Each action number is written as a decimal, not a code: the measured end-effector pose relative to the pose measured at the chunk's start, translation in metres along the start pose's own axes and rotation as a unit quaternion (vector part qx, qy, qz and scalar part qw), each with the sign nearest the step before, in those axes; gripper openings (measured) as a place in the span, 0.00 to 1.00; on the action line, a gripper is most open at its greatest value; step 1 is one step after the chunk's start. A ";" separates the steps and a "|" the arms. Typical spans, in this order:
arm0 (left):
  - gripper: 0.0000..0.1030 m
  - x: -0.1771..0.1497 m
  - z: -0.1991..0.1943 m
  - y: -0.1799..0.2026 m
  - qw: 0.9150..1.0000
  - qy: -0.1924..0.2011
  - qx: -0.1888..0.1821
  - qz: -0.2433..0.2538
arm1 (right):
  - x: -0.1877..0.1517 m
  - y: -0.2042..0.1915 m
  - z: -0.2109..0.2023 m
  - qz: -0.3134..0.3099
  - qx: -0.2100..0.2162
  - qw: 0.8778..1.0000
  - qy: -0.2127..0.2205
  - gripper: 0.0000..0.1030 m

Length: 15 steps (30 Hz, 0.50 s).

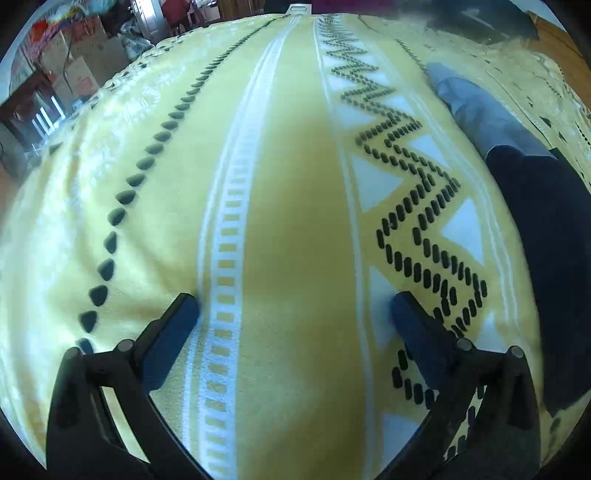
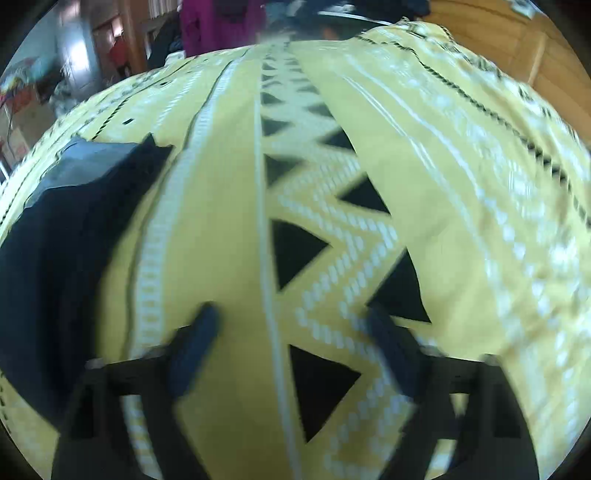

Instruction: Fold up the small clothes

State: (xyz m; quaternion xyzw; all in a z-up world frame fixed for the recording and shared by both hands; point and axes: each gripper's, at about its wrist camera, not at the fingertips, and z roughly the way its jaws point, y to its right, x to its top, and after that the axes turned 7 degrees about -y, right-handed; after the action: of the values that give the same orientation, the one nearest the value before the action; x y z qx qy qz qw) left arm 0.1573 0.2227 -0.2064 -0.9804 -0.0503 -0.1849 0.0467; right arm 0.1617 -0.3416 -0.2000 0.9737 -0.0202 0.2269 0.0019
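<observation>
Yellow patterned cloth (image 1: 295,229) covers the whole work surface in both views, woven with white bands, rows of dark dots and zigzag stripes. Beyond its far edge the left wrist view shows stacked cardboard boxes (image 1: 79,55) at the upper left, and the right wrist view shows a wooden panel (image 2: 517,33) at the upper right.

One piece of clothing is in sight: a dark navy garment (image 1: 546,236) with a grey part at its far end. In the left wrist view it lies flat on the cloth to the right of the left gripper (image 1: 293,308), running from just beside the right finger away toward the far right. Both of that claw's fingers (image 1: 177,325) are spread wide over bare yellow cloth, with nothing between them and no pad touching the garment.

In the right wrist view, which is blurred, the same dark navy garment (image 2: 62,266) lies to the left of the right gripper (image 2: 291,323), near its left finger, the grey part again at the far end. This claw's two fingers (image 2: 195,347) also stand wide apart, above a row of black triangles in the pattern, holding nothing. Whether the left finger brushes the garment's edge cannot be told through the blur.
</observation>
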 end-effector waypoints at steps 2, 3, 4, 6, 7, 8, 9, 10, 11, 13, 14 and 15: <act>1.00 0.005 0.004 -0.001 1.000 -0.005 -0.004 -0.003 | -0.002 0.002 0.001 0.004 -0.003 1.000 0.001 1.00; 1.00 0.006 0.006 -0.002 1.000 -0.003 -0.010 -0.005 | 0.000 -0.003 0.001 -0.004 -0.015 1.000 -0.001 1.00; 1.00 0.006 0.005 -0.003 1.000 -0.002 -0.015 -0.007 | -0.001 -0.006 0.003 -0.011 -0.026 1.000 -0.002 1.00; 1.00 0.006 0.006 -0.005 1.000 0.005 -0.021 -0.008 | 0.001 -0.011 0.005 -0.015 -0.032 0.999 0.003 1.00; 1.00 0.001 0.000 -0.009 1.000 0.007 -0.021 -0.008 | 0.001 -0.014 0.005 -0.012 -0.028 1.000 0.002 1.00; 1.00 0.001 0.000 -0.009 1.000 0.009 -0.021 -0.007 | 0.002 -0.012 0.005 -0.006 -0.019 1.000 0.001 1.00; 1.00 0.000 0.000 -0.011 1.000 0.010 -0.022 -0.007 | 0.001 -0.010 0.005 -0.004 -0.016 1.000 0.002 1.00; 1.00 -0.002 -0.002 -0.010 1.000 0.012 -0.024 -0.007 | 0.003 -0.011 0.006 -0.004 -0.016 1.000 0.002 1.00; 1.00 -0.002 -0.006 -0.008 1.000 0.013 -0.026 -0.008 | -0.001 -0.008 0.007 -0.006 -0.018 1.000 0.001 1.00; 1.00 0.000 -0.004 -0.007 0.999 0.014 -0.029 -0.009 | -0.001 -0.009 0.008 -0.007 -0.021 1.000 0.001 1.00; 1.00 0.001 -0.004 -0.007 0.999 0.014 -0.028 -0.010 | 0.000 -0.009 0.008 -0.006 -0.019 1.000 0.001 1.00; 1.00 0.000 -0.004 -0.007 0.999 0.014 -0.028 -0.009 | 0.000 -0.009 0.008 -0.006 -0.019 1.000 0.001 1.00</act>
State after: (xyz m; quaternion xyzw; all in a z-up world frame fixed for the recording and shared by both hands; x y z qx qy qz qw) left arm 0.1555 0.2290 -0.2021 -0.9780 -0.0538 -0.2006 0.0183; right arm 0.1655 -0.3331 -0.2067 0.9733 -0.0185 0.2278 0.0215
